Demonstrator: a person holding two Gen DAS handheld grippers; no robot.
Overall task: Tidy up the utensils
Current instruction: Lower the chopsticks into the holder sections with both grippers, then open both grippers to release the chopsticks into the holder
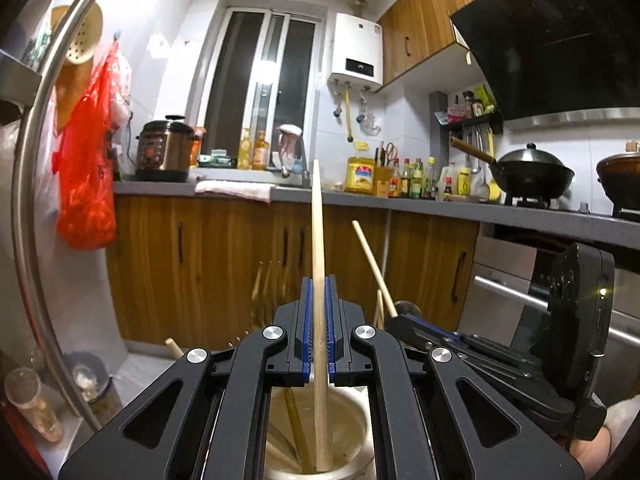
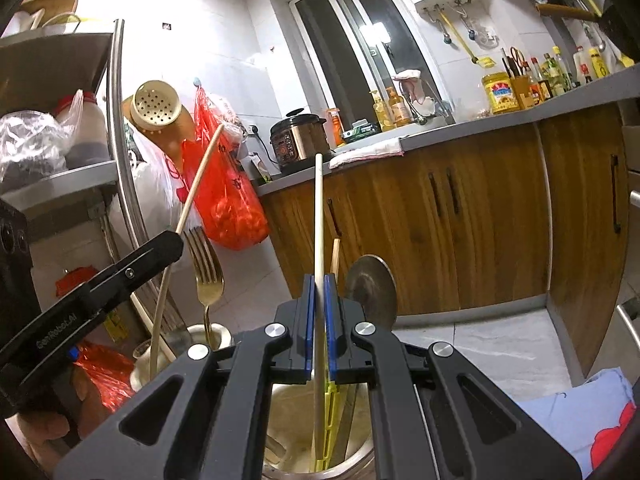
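My left gripper (image 1: 319, 292) is shut on a wooden chopstick (image 1: 318, 224) that stands upright, its lower end inside a cream utensil pot (image 1: 352, 424). My right gripper (image 2: 318, 292) is shut on another wooden chopstick (image 2: 319, 216), its lower end in a metal utensil pot (image 2: 360, 456) that also holds a yellow tool (image 2: 330, 412). In the right wrist view the left gripper (image 2: 170, 240) and its chopstick (image 2: 200, 176) show at left, next to a gold fork (image 2: 206, 276). In the left wrist view the right gripper (image 1: 404, 316) holds its chopstick (image 1: 372, 264) at right.
A steel rack post (image 1: 44, 184) curves along the left, with a red bag (image 1: 88, 184) hanging by it. Wooden cabinets (image 1: 224, 264) and a grey counter (image 1: 440, 204) lie ahead. A round metal utensil head (image 2: 370, 284) stands in the metal pot.
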